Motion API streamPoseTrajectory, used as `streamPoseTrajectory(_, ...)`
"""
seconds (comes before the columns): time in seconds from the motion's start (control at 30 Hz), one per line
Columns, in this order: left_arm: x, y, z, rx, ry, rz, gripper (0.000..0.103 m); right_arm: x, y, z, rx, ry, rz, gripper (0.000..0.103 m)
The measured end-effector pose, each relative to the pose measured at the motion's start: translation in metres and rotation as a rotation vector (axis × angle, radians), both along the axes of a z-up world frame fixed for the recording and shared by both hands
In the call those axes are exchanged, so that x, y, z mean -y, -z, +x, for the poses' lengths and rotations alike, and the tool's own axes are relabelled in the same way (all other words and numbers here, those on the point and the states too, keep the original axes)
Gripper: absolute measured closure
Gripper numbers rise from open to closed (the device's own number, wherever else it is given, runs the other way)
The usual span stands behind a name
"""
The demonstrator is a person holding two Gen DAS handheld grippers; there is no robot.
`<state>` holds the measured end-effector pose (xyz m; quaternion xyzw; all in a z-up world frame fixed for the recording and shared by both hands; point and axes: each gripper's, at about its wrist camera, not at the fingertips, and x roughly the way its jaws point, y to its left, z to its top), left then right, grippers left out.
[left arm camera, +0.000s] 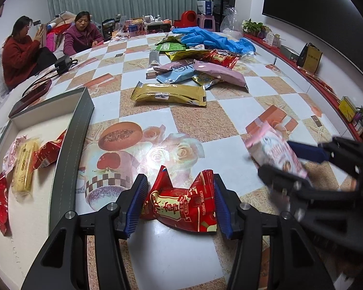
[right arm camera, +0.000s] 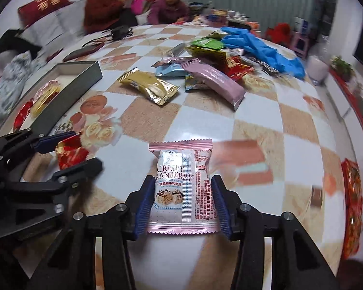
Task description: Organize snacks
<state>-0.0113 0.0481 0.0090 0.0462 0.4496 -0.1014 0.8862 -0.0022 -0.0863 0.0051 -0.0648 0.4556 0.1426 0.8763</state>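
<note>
Snacks sat squeezed in both your grippers, red pack (left arm camera: 181,209) left (left arm camera: 180,205), pink pack (right arm camera: 182,188) right (right arm camera: 181,201), ready for the box (left arm camera: 70,145).

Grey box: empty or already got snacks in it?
Not empty. The grey box holds several wrapped snacks: red packets and a yellow bar lie on its white floor.

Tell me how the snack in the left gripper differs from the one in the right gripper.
The red snack between the left gripper's pads is crumpled, with gold lettering; the pink snack in the right gripper is flat and neat, with English print. The red snack lies crosswise between the pads; the pink snack lies lengthwise. Both are sealed packets, pinched at their sides over the checkered table.
</note>
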Motion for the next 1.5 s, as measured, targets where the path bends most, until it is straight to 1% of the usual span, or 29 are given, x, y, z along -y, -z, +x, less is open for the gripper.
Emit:
streamPoseTrajectory(0.03,-0.001,0.000,-0.001,-0.002,-0.007,0.000,0.047,-0.006,0.000,-0.006,0.012,0.019,-0.015,0.054)
streamPoseTrajectory(0.13,-0.003,0.000,-0.002,-0.001,-0.021,0.004,0.051,-0.005,-0.001,-0.009,0.004,0.061,0.008,0.055)
streamPoseTrajectory(0.27,-0.003,0.000,-0.003,0.007,-0.028,0.007,0.060,-0.007,0.000,-0.007,0.007,0.062,-0.008,0.055)
streamPoseTrajectory(0.47,-0.005,0.000,-0.004,0.008,-0.035,0.004,0.060,-0.008,0.001,-0.007,0.024,0.079,-0.010,0.055)
streamPoseTrajectory(0.6,-0.006,0.000,-0.004,0.009,-0.039,0.002,0.060,-0.011,0.001,-0.009,0.038,0.091,-0.028,0.058)
streamPoseTrajectory(0.73,-0.007,-0.001,-0.004,0.010,-0.040,0.001,0.060,-0.005,0.001,-0.008,0.025,0.094,0.003,0.058)
streamPoseTrajectory(0.97,-0.007,-0.001,-0.004,0.009,-0.041,0.001,0.060,-0.006,0.001,-0.008,0.024,0.094,0.003,0.058)
streamPoseTrajectory(1.0,-0.008,-0.001,-0.005,0.008,-0.044,0.000,0.060,-0.005,0.000,-0.008,0.023,0.095,0.009,0.059)
streamPoseTrajectory(1.1,-0.013,-0.001,-0.007,-0.004,-0.054,-0.008,0.060,0.006,-0.002,-0.014,-0.015,0.127,0.120,0.060)
streamPoseTrajectory(1.13,-0.014,-0.001,-0.009,-0.008,-0.054,-0.005,0.060,0.007,-0.003,-0.018,-0.021,0.134,0.136,0.060)
streamPoseTrajectory(1.23,-0.010,-0.001,-0.018,0.003,-0.034,0.026,0.060,0.002,-0.003,-0.026,-0.019,0.134,0.118,0.060)
streamPoseTrajectory(1.3,-0.008,-0.001,-0.021,0.011,-0.028,0.041,0.060,-0.006,-0.003,-0.028,-0.008,0.127,0.068,0.060)
streamPoseTrajectory(1.37,-0.008,0.000,-0.021,0.014,-0.030,0.039,0.060,-0.012,-0.002,-0.029,0.001,0.119,0.034,0.060)
streamPoseTrajectory(1.5,-0.008,0.000,-0.021,0.017,-0.031,0.033,0.060,-0.014,0.000,-0.032,0.023,0.115,0.015,0.059)
